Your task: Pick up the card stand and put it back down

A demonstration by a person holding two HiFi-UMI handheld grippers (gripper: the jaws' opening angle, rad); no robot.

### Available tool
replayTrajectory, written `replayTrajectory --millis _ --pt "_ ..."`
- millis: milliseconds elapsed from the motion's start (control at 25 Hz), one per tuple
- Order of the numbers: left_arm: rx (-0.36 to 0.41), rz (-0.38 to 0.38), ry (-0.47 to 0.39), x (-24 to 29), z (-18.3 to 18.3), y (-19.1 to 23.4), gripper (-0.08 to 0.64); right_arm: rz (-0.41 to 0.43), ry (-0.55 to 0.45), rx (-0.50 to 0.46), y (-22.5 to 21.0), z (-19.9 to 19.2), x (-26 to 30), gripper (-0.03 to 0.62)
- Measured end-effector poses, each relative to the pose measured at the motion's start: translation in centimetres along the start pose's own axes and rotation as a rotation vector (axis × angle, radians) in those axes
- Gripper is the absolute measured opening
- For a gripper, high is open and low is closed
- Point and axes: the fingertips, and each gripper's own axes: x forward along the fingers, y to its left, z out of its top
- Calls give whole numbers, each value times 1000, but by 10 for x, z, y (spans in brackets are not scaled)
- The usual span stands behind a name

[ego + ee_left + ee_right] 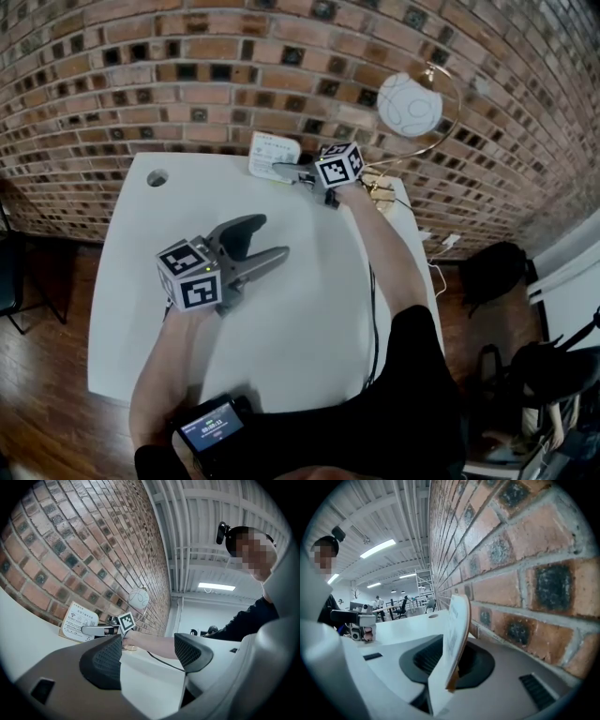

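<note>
The card stand [272, 155] is a white printed card on a wooden base, upright at the far edge of the white table [300, 328], close to the brick wall. My right gripper [283, 171] reaches to it from the right, its jaws either side of the card. In the right gripper view the card stand [457, 630] stands between the dark pads with a gap on each side, so the right gripper [452, 663] is open around it. My left gripper [270, 238] is open and empty over the middle of the table. From the left gripper [147, 656] view, the card stand [77, 620] shows far off.
A brick wall [187, 75] runs close behind the table. A lamp with a white globe [410, 103] on a brass base stands at the back right corner. A cable [372, 309] runs along the right edge. There is a round hole [157, 177] at the back left.
</note>
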Motion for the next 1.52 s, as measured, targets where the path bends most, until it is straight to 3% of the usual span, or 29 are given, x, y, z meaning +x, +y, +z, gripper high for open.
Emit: replayTrajectory --millis 120,520,720,1520 --pt "1 3 -1 0 -2 2 351 -53 16 7 -4 -1 -7 118" --pt "1 -1 -4 -2 1 0 351 -187 114 -7 -3 -18 -33 120" --pt "3 0 0 -2 0 0 351 -243 106 19 -13 -19 -38 118" --pt "-3 9 -5 -3 1 2 351 -275 56 77 -15 -17 -49 118"
